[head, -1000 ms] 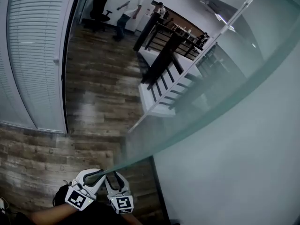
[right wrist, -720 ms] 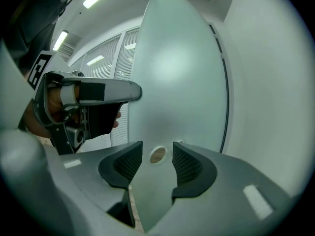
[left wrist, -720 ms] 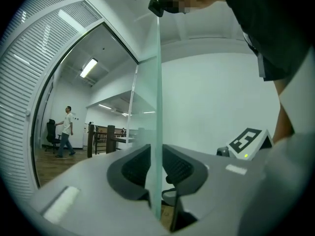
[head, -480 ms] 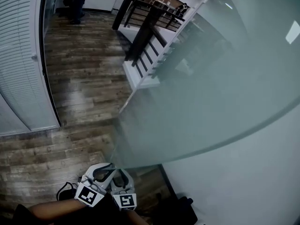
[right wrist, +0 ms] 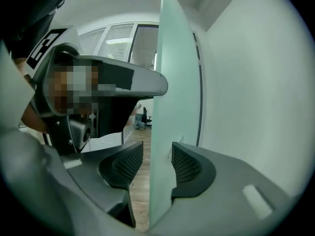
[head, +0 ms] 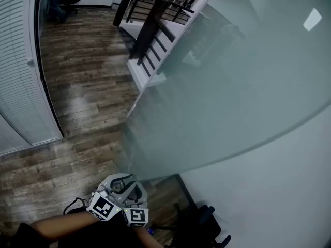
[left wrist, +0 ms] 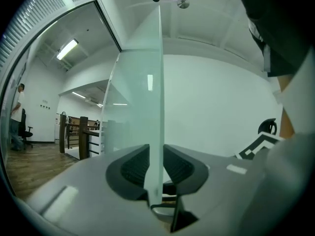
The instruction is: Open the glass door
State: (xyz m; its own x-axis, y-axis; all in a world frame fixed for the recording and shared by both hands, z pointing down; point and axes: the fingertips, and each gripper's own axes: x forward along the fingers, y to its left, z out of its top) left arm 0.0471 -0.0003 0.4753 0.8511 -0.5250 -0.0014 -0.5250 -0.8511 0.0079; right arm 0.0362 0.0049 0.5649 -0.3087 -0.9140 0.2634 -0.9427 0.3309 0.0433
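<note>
Head view, door: the glass door (head: 232, 81) is a frosted, pale green-grey pane. It fills the right and centre of the view, and its near edge runs down to the two grippers at the bottom.
Head view, grippers: the left gripper (head: 115, 182) and the right gripper (head: 135, 189) sit side by side at that edge, with their marker cubes toward the camera.
Head view, surroundings: a wooden floor (head: 88, 87), slatted blinds (head: 15, 61) at the left, a dark railing (head: 150, 14) seen partly through the pane, and a white wall (head: 269, 190) at the lower right.
Left gripper view, door: the pane stands upright and edge-on (left wrist: 160, 82), a thin, bright, milky strip. A person (left wrist: 17, 117) stands far off at the left.
Left gripper view, claw: the left gripper (left wrist: 156, 156) has its jaws spread either side of the door's edge, very close to the glass. They have just been opening.
Right gripper view, door: the edge (right wrist: 172, 82) rises tall, pale green and translucent, between floor and wall.
Right gripper view, claw: the right gripper (right wrist: 156, 149) straddles the edge with its jaws apart. Floor shows in the gap at the left-hand jaw, and the other jaw lies close against the glass.
</note>
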